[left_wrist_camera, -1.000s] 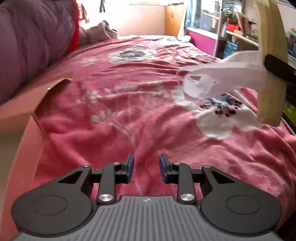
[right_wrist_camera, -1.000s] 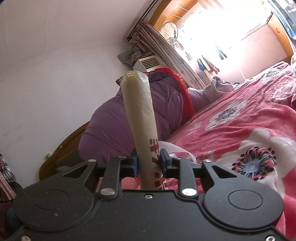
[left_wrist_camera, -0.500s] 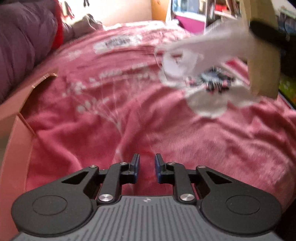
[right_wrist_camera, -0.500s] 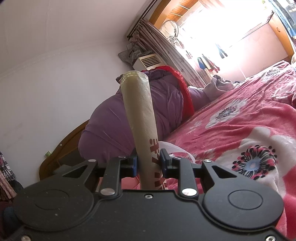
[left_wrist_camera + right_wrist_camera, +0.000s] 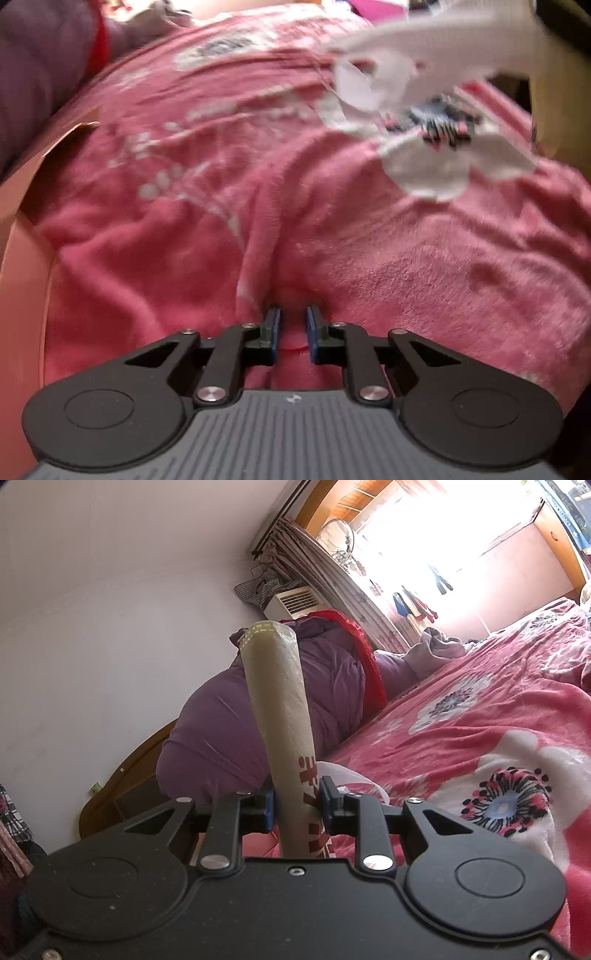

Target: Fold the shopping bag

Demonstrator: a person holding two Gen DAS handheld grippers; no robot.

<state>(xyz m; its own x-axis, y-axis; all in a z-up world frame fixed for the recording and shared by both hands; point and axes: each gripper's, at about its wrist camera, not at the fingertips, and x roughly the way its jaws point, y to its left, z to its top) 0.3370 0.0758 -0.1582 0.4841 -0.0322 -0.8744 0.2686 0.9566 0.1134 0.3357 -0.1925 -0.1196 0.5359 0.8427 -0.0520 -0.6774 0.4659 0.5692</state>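
The shopping bag (image 5: 280, 716), rolled or folded into a narrow beige column with red print near its base, stands upright at the centre of the right wrist view, clamped between the pads of my right gripper (image 5: 297, 805), which points level across the bed. In the left wrist view the same bag hangs at the upper right of the frame, its white handles (image 5: 424, 48) trailing leftward above the pink floral blanket (image 5: 424, 280); that view is blurred, so how the loops lie I cannot tell. My left gripper (image 5: 293, 332), at lower centre, is tilted down with its tips against the blanket, jaws drawn in to a narrow gap after just closing; only pink fabric shows between them, and whether they pinch it is unclear. A purple quilt (image 5: 229, 734) fills the middle left. I judge the fold only partly done, its handles loose. Next, I would bring the left gripper up to the handles and tuck them against the column.
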